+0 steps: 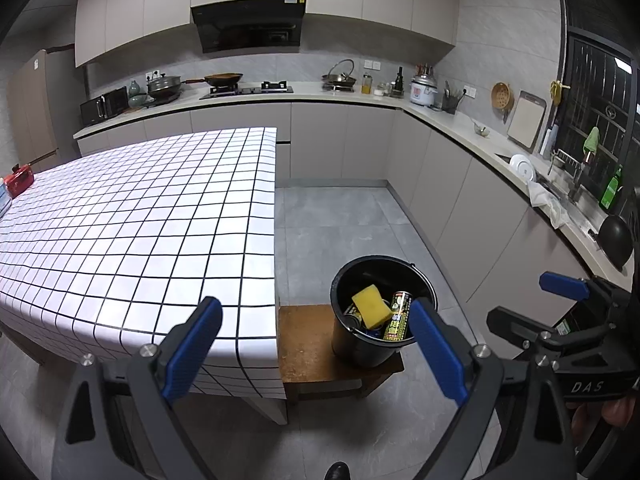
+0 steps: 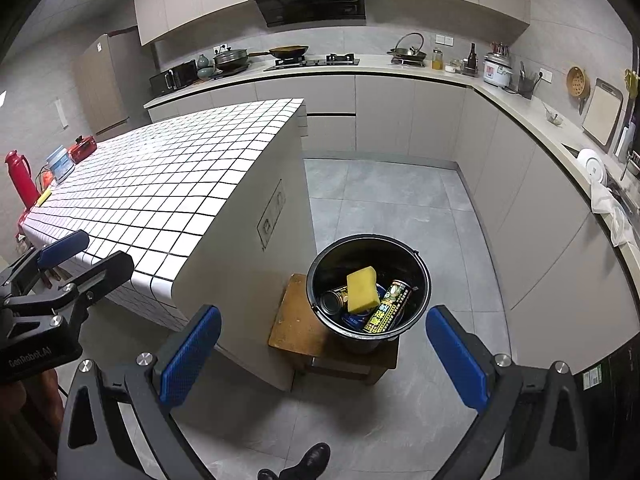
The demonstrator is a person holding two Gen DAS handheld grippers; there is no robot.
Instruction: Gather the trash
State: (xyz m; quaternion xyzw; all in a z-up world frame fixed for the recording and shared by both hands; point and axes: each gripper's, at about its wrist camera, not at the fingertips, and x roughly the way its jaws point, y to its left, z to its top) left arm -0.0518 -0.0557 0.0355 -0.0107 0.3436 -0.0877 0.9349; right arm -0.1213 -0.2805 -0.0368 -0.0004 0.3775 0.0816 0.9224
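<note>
A black bucket (image 1: 420,280) stands on a small wooden stool (image 1: 308,344) beside the tiled table (image 1: 140,220). Inside lie a yellow sponge (image 1: 372,306) and several drink cans (image 1: 398,316). The bucket (image 2: 324,264), sponge (image 2: 362,290) and cans (image 2: 386,308) also show in the right wrist view. My left gripper (image 1: 316,336) is open and empty, held above the table's near corner and the stool. My right gripper (image 2: 324,344) is open and empty, held above the bucket's near side. Each gripper shows at the edge of the other's view.
An L-shaped kitchen counter (image 1: 460,124) runs along the back and right walls with a stove, pans, rice cooker and sink. A red flask (image 2: 20,178) and small items (image 2: 72,154) sit at the table's far left end. Grey tiled floor (image 2: 380,196) lies between table and cabinets.
</note>
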